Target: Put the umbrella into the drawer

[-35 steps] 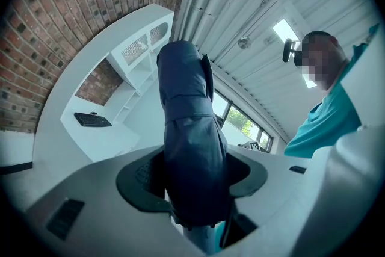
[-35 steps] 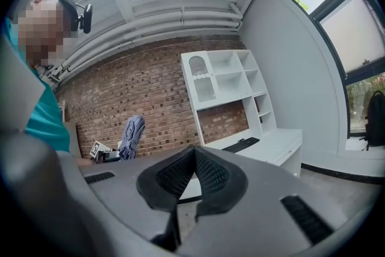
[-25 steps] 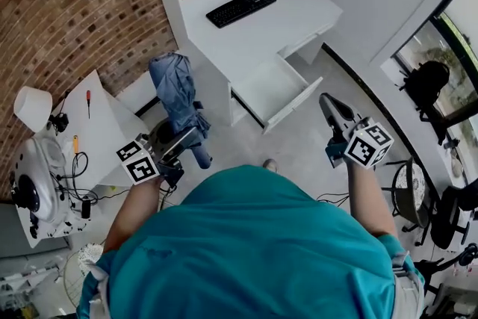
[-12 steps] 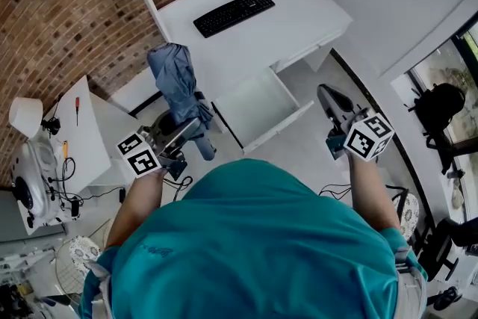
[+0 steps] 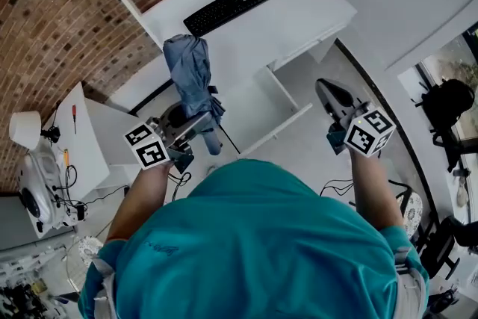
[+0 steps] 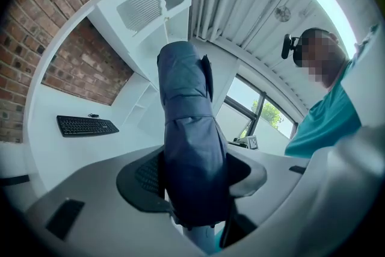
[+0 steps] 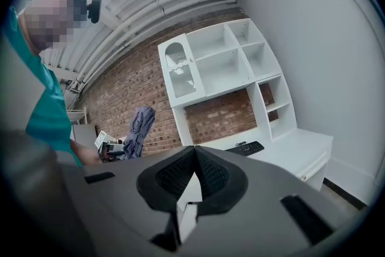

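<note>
A folded blue umbrella (image 5: pixel 193 77) stands upright in my left gripper (image 5: pixel 196 129), which is shut on its lower part just above the handle. In the left gripper view the umbrella (image 6: pixel 189 147) fills the space between both jaws of my left gripper (image 6: pixel 194 180). The white desk's drawer (image 5: pixel 284 127) stands pulled open just right of the umbrella. My right gripper (image 5: pixel 325 90) hovers to the right of the drawer, shut and holding nothing. In the right gripper view my right gripper (image 7: pixel 193 156) has its pads meeting, with the umbrella (image 7: pixel 139 123) far off at left.
A black keyboard (image 5: pixel 228 5) lies on the white desk (image 5: pixel 314 7), with shelves above it. A low white table (image 5: pixel 89 146) with a lamp (image 5: pixel 22 127) and cables is at left. A black chair (image 5: pixel 448 97) stands at right.
Both grippers have moved toward the desk. The umbrella, still held in the left gripper, now hangs closer to the open drawer and overlaps the desk edge.
</note>
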